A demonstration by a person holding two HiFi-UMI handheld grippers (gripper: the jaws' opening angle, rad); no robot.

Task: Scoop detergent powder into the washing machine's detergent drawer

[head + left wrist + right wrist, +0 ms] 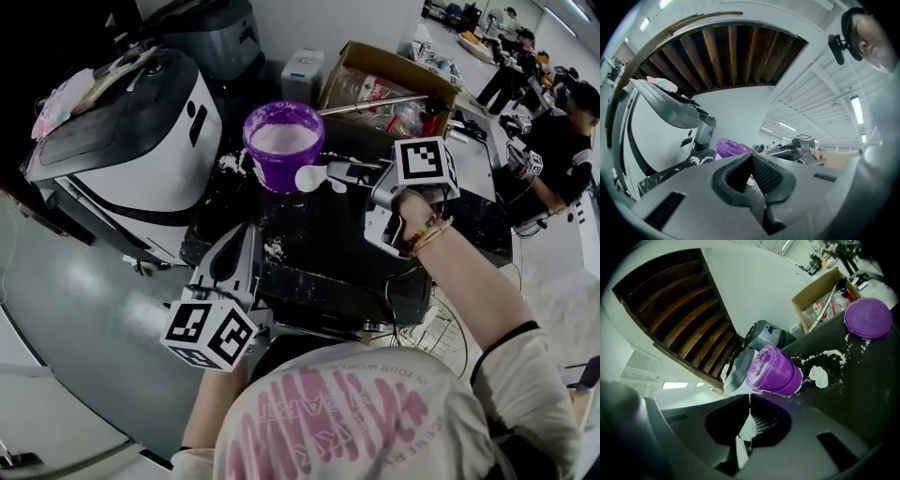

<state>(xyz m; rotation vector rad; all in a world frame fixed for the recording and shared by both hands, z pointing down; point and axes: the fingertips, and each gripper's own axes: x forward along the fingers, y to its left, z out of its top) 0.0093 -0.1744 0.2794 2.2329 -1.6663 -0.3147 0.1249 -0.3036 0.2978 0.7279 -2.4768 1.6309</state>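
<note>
A purple tub (281, 141) of white powder stands open on the black table (328, 253); it also shows in the right gripper view (774, 372) and the left gripper view (729, 147). My right gripper (345, 173) is shut on the handle of a white scoop (314, 178), whose bowl hangs beside the tub's near right wall. In the right gripper view the handle (745, 427) sits between the jaws of the right gripper (750, 401). The white washing machine (141, 159) stands left of the tub. My left gripper (239, 234) is shut and holds nothing, near the table's front left edge.
A purple lid (867, 317) lies on the table to the right, with spilled powder (819, 376) between it and the tub. A cardboard box (394, 84) of clutter stands behind the table. Several people (553, 122) are at the far right.
</note>
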